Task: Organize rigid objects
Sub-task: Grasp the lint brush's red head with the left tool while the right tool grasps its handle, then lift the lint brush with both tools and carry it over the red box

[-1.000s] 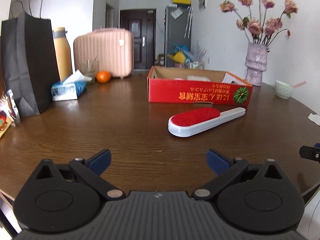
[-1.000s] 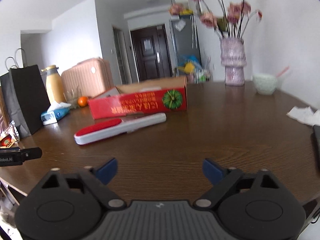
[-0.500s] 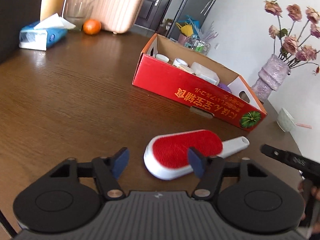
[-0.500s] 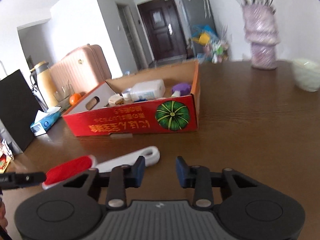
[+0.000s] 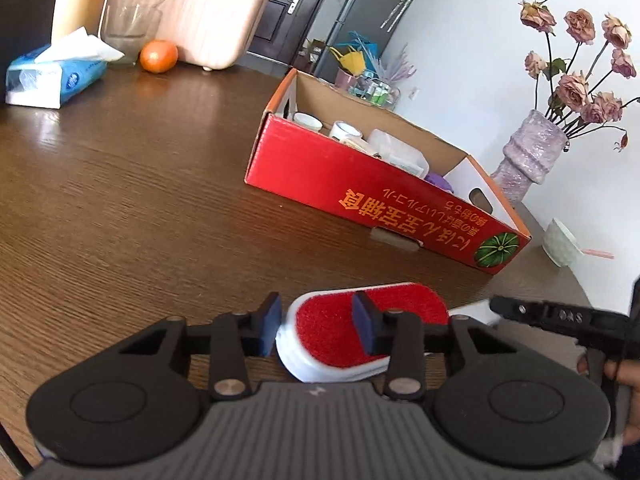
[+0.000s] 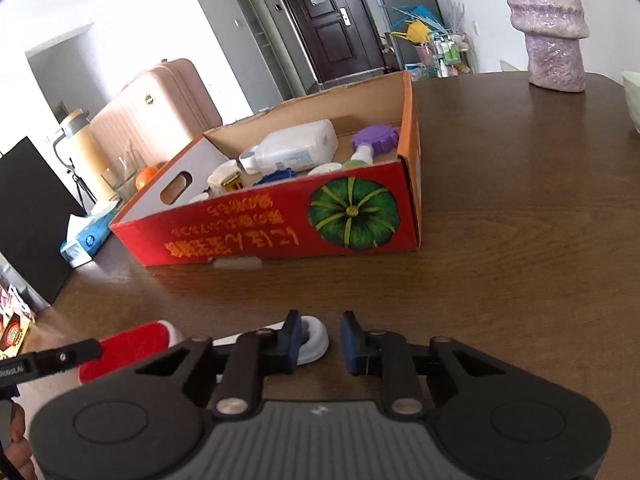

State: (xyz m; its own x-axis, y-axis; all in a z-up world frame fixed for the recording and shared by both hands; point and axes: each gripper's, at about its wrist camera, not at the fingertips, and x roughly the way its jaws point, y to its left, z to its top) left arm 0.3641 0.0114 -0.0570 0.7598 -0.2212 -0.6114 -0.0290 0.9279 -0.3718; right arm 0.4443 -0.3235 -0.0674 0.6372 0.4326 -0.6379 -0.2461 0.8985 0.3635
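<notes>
Both grippers have advanced onto the lint brush (image 5: 360, 320). The left gripper (image 5: 316, 326) has been closing around its red head; the right gripper (image 6: 320, 340), closing at the handle tip, looks to grip nothing. Contact is unclear.

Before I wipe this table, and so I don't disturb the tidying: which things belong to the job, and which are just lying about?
Job: red-and-white lint brush; red cardboard box, already holding sorted items.
Lying about: blue tissue pack; orange fruit; clear glass; pink ribbed suitcase; lilac vase of dried roses; pale green bowl; black paper bag.
</notes>
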